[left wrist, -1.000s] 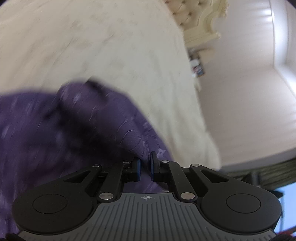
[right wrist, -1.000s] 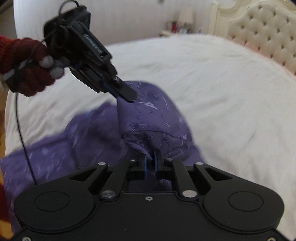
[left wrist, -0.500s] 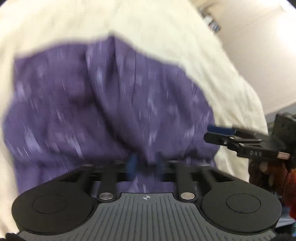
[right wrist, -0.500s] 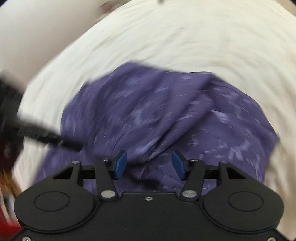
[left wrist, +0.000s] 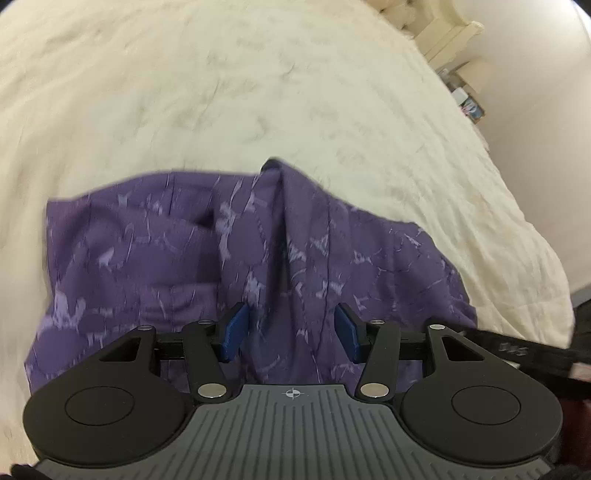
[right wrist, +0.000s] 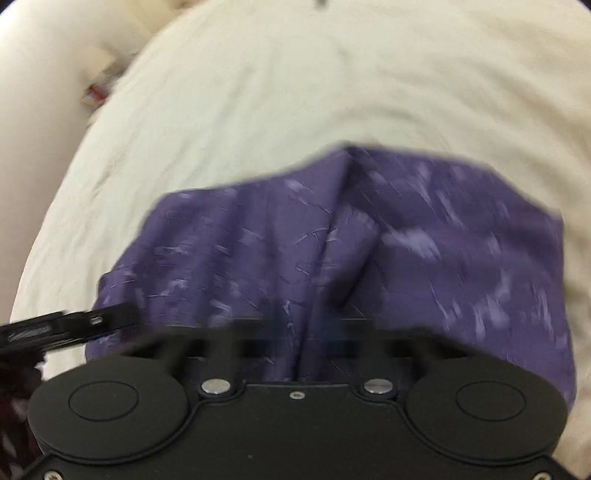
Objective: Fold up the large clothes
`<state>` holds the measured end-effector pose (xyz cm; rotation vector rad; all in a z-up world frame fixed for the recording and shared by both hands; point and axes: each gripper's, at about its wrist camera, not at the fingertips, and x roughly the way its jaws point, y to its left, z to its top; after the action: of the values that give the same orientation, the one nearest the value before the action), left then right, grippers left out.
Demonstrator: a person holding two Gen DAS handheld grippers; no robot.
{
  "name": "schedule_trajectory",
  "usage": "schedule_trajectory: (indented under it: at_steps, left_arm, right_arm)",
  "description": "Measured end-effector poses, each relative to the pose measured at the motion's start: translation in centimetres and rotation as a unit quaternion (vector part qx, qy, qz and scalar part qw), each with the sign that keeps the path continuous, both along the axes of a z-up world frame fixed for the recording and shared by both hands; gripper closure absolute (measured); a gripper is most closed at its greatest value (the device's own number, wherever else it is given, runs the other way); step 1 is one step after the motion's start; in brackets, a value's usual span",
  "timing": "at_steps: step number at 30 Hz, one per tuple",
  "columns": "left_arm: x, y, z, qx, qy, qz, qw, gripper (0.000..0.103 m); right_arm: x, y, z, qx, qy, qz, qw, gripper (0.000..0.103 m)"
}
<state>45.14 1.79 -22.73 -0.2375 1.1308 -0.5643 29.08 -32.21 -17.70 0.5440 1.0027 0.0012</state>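
Observation:
A purple patterned garment (left wrist: 177, 258) lies folded and rumpled on a cream bedspread (left wrist: 221, 92). It also shows in the right wrist view (right wrist: 424, 251). My left gripper (left wrist: 291, 330) is open and empty, its blue pads apart just above a raised crease of the cloth. My right gripper (right wrist: 306, 328) hovers over the garment's near edge; its fingers are smeared by motion blur, so their state is unclear. The right gripper's finger shows at the right edge of the left wrist view (left wrist: 517, 349). The left gripper's finger shows at the left of the right wrist view (right wrist: 74, 325).
The bedspread (right wrist: 258, 110) spreads wide beyond the garment. A tufted cream headboard (left wrist: 443, 26) and a nightstand with small items (left wrist: 467, 101) stand at the far right. The bed edge drops off at the left of the right wrist view.
Both grippers let go of the lifted purple cloth and opened. The garment dropped flat onto the bed. Both grippers moved down close over it.

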Motion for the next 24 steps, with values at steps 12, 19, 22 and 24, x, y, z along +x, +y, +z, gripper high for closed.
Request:
schedule_trajectory:
  at_steps: [12, 19, 22, 24]
  left_arm:
    - [-4.1, 0.8, -0.7, 0.070, -0.033, -0.006, 0.9970, 0.053]
    - [-7.7, -0.2, 1.0, 0.093, -0.085, -0.034, 0.9915, 0.023]
    - [-8.0, -1.0, -1.2, 0.151, -0.064, -0.032, 0.9860, 0.023]
    - [-8.1, 0.0, -2.2, 0.148, -0.054, -0.024, 0.9872, 0.022]
  right_arm:
    - [-1.6, -3.2, -0.8, -0.091, -0.004, -0.028, 0.996, 0.048]
    - [-3.4, 2.7, 2.6, -0.156, -0.074, 0.069, 0.983, 0.017]
    - [-3.2, 4.4, 0.6, -0.191, -0.037, 0.094, 0.976, 0.017]
    - [-2.9, 4.5, -1.3, -0.214, 0.002, 0.089, 0.973, 0.016]
